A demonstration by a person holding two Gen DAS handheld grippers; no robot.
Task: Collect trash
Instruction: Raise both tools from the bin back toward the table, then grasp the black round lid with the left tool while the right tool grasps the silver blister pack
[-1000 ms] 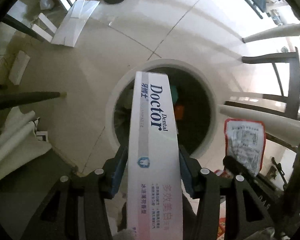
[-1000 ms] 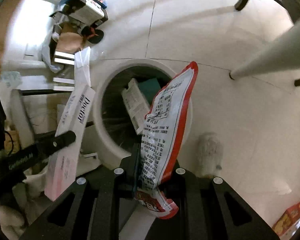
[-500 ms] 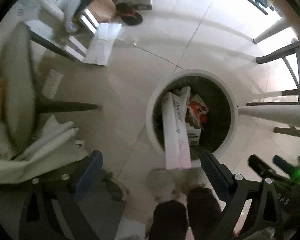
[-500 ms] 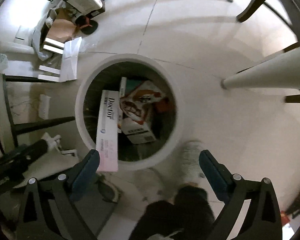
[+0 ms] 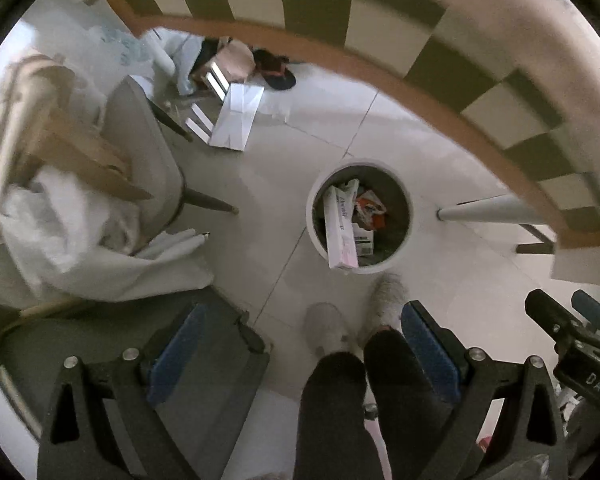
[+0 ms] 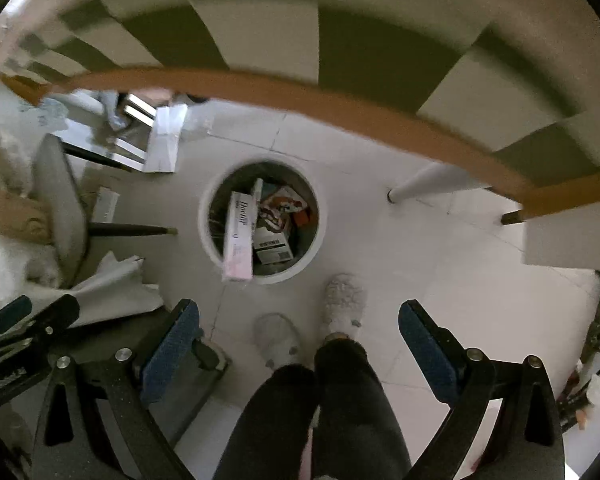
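A: From the left wrist view, what do you see?

B: The left gripper [image 5: 300, 350], black-framed with blue pads, points down at the pale tiled floor [image 5: 440, 304]. Its jaws stand wide apart with nothing between them but the person's dark trouser legs [image 5: 380, 392] and light slippers [image 5: 386, 298] far below.

A: And the trash?

B: It lies in the round white waste bin [image 5: 312, 224] on the floor, just ahead of the slippers. A long white toothpaste box [image 5: 340, 228] leans inside with its near end poking over the rim; beside it sit a red-and-white snack wrapper [image 5: 370, 208] and a small white carton [image 5: 364, 242].

A: Anything around it?

B: A green-and-cream checked tablecloth on a wood-edged table [image 5: 380, 76] curves across the top, a grey chair [image 5: 148, 160] stands to the left, and part of the other gripper [image 5: 572, 344] shows at the right edge.

A: Now the right wrist view.

B: The right gripper [image 6: 300, 336] is likewise spread fully wide and empty, aimed downward. The bin [image 6: 314, 240] sits beyond the slippers [image 6: 344, 304], the toothpaste box [image 6: 240, 236] resting against its near-left rim, the wrapper [image 6: 280, 208] and carton [image 6: 274, 248] to its right. The table [image 6: 340, 108] arcs overhead, and the chair [image 6: 60, 208] is at the left.
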